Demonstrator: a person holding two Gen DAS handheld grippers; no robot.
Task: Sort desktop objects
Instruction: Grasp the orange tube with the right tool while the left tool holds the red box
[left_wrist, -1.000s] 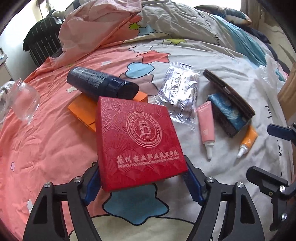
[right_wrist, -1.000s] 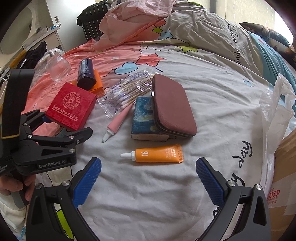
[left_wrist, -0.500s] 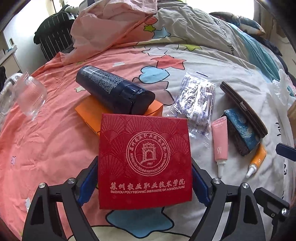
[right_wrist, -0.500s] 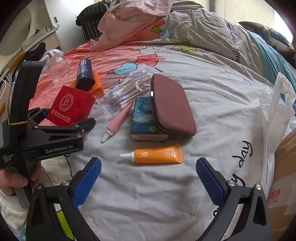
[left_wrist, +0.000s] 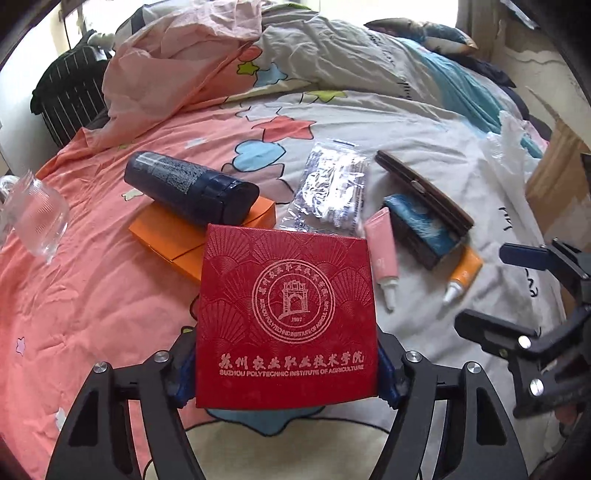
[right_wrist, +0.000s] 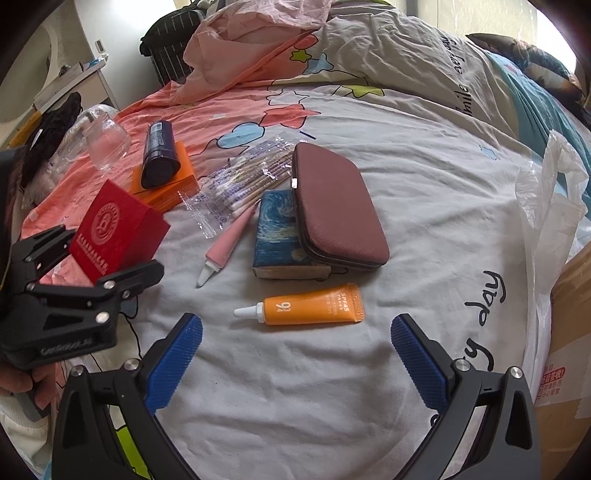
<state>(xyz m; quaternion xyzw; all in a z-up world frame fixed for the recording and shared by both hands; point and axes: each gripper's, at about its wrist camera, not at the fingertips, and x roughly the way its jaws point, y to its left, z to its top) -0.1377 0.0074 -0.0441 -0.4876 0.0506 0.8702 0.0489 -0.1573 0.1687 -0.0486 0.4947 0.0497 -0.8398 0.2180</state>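
My left gripper is shut on a red gift box with a gold seal, held tilted above the bed; it also shows as the red box at the left of the right wrist view. My right gripper hangs open over the grey sheet, just short of an orange tube. Beyond lie a pink tube, a blue painted notebook under a maroon case, a bag of cotton swabs, and a dark blue bottle on an orange box.
A clear glass cup lies at the far left on the pink sheet. A crumpled quilt is heaped at the back. A white plastic bag and a cardboard box stand at the right edge. A hand holds the left gripper.
The left gripper has lifted the red box and drawn it back toward the camera, squaring it up. The right gripper has stayed open in the same place.
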